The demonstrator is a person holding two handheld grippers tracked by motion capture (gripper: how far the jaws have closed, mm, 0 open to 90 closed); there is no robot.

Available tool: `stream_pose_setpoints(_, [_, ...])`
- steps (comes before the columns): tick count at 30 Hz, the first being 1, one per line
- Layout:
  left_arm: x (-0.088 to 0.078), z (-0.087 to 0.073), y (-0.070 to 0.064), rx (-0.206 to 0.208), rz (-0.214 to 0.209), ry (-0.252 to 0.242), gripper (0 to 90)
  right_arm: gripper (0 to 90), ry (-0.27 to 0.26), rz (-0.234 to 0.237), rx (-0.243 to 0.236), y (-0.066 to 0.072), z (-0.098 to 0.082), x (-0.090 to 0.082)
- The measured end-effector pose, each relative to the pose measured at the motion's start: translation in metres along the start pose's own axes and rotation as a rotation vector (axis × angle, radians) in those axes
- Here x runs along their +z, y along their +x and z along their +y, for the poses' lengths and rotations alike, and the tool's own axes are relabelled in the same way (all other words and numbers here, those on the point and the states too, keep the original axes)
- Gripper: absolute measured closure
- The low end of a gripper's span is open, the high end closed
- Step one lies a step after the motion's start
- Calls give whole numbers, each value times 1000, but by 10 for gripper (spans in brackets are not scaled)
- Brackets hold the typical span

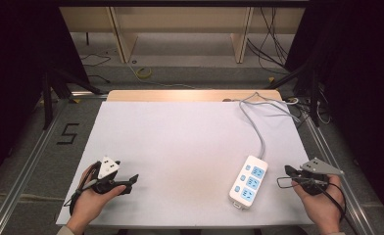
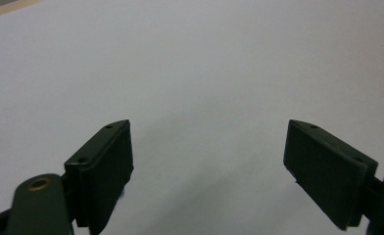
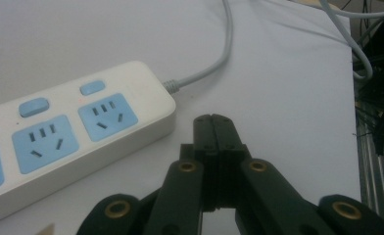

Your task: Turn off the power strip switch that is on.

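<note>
- Grippers first: left gripper [image 1: 131, 180] rests with jaws spread wide and empty; right gripper [image 1: 289, 171] has jaws pressed together, holding nothing.
- Strip [image 1: 249, 181] lies just beside the right gripper; probably part those jaws before reaching.
- Cord [image 1: 256, 128] runs off the far edge; avoid snagging it.

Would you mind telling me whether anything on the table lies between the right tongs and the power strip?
Nothing visible does. The right tongs, jaws closed, sit just to the right of the power strip, with bare white table between them. The strip's grey cord runs off toward the far edge, away from that gap.
</note>
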State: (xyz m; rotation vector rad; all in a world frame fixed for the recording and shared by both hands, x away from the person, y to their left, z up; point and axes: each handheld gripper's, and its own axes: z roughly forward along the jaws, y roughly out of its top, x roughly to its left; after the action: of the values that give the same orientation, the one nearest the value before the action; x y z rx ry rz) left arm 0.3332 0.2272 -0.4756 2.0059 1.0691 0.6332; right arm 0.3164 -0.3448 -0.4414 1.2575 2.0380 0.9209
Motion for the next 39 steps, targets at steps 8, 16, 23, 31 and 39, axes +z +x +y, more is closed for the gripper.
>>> stream_pose_setpoints(8, [0, 0, -1, 6, 0, 1, 186, 900, 22, 15, -6, 4, 6, 1])
stream_pose_setpoints(16, [0, 0, -1, 8, 1, 2, 186, 900, 45, 32, -23, 8, 12, 1])
stream_pose_setpoints(23, [0, 1, -2, 9, 4, -4, 186, 900, 47, 36, -47, 14, 15, 4])
stream_pose_setpoints(31, [-1, 1, -3, 16, 2, -8, 186, 900, 49, 31, -51, 17, 12, 5])
stream_pose_setpoints(39, [1, 2, -3, 11, 1, -10, 187, 900, 37, 24, -58, 19, 18, 4])
